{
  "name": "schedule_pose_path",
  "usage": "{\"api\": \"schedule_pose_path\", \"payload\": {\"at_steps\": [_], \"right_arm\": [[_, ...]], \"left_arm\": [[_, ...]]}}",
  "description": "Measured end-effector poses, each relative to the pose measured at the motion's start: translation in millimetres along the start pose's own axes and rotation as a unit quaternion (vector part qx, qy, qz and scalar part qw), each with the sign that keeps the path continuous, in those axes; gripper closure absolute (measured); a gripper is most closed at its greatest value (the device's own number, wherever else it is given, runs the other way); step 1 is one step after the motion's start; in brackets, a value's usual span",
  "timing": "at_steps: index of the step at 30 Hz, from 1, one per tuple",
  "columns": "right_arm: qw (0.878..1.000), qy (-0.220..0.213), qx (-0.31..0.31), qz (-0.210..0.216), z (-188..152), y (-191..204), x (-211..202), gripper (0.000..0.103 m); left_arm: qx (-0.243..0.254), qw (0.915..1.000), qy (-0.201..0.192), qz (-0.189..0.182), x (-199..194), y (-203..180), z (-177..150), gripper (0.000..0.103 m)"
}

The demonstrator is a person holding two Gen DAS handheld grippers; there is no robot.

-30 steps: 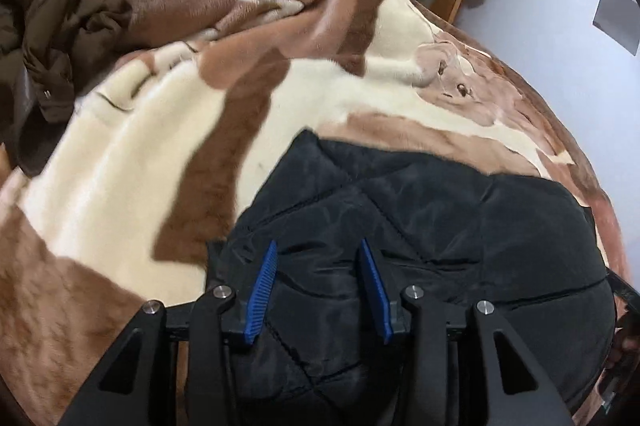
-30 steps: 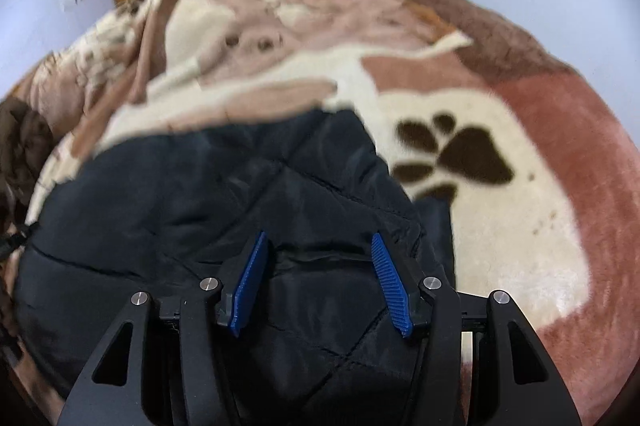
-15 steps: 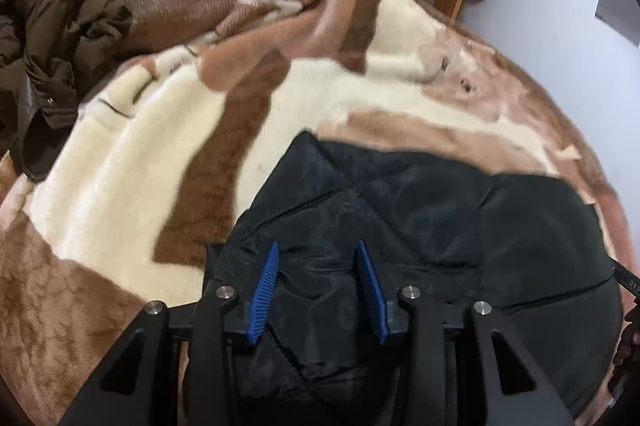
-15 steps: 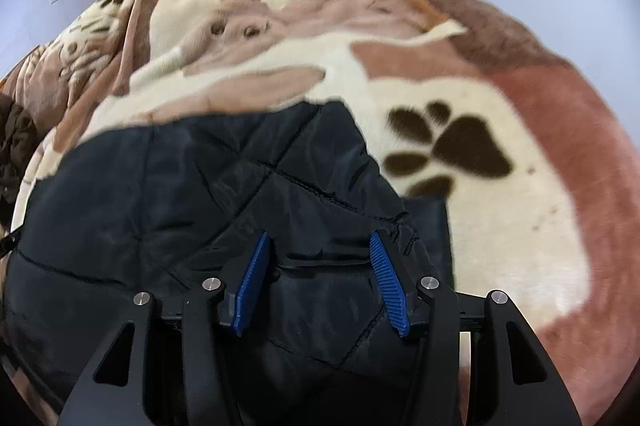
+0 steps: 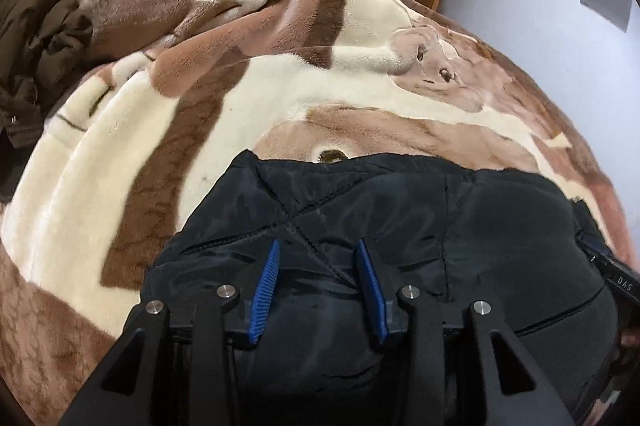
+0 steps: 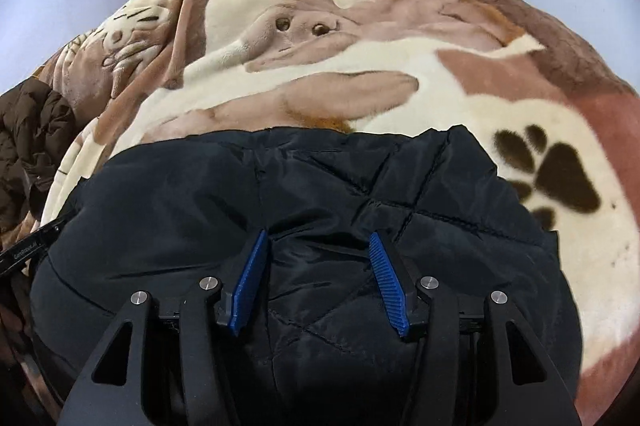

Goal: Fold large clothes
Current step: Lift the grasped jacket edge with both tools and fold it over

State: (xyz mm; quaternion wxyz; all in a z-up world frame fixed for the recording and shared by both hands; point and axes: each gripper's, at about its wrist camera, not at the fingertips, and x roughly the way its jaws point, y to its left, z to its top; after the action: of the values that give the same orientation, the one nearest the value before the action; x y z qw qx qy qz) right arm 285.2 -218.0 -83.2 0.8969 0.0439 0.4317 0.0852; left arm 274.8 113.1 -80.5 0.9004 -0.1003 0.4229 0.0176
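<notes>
Black quilted padded jacket (image 5: 400, 226) fills the space under both of my grippers, lying on the bed. My left gripper (image 5: 320, 258) has its blue ribbed pads apart over the jacket's stitched seams, with no fabric pinched between them. My right gripper (image 6: 320, 250) is likewise spread wide over the shiny shell, holding nothing. Whether the pads touch the fabric I cannot tell.

In the left wrist view the jacket's far edge runs from about 11 to 2 o'clock; in the right wrist view its corner sits at 1 o'clock, just beside a dark paw print.

Beyond it lies the plush cream-and-brown dog-print blanket (image 5: 160, 130) that covers the bed. A crumpled brown coat (image 5: 36, 46) sits well apart at 10 o'clock in the left view.

I judge the jacket soft, puffy and light for its bulk, with a slick shell that could slide from a shallow pinch. It will spring back instead of creasing. I would take hold at an outer hem or a quilted seam, where the layers are firmer, and bite deep through both layers.
</notes>
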Motion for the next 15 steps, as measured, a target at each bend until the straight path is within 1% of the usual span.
{"api": "schedule_pose_path", "payload": {"at_steps": [5,9,11,12,14,15], "right_arm": [[1.000,-0.004,-0.005,-0.006,-4,4,5,0.050],[1.000,-0.001,-0.004,-0.006,-1,3,-2,0.050],[1.000,-0.003,0.001,-0.002,3,2,-18,0.050],[1.000,-0.010,0.003,-0.001,3,1,-31,0.050],[0.999,-0.043,0.000,-0.001,-3,-5,-66,0.050],[0.999,-0.053,-0.001,-0.003,-6,-9,-76,0.050]], "left_arm": [[0.003,1.0000,-0.002,0.009,9,-3,-4,0.061],[0.006,0.9999,0.006,0.011,7,-3,0,0.061],[0.006,0.9999,0.006,0.007,-4,-3,3,0.061],[0.003,1.0000,-0.001,-0.002,-15,0,4,0.061],[0.000,0.9997,-0.019,-0.016,-38,4,2,0.061],[0.002,0.9994,-0.030,-0.019,-49,7,0,0.061]]}}
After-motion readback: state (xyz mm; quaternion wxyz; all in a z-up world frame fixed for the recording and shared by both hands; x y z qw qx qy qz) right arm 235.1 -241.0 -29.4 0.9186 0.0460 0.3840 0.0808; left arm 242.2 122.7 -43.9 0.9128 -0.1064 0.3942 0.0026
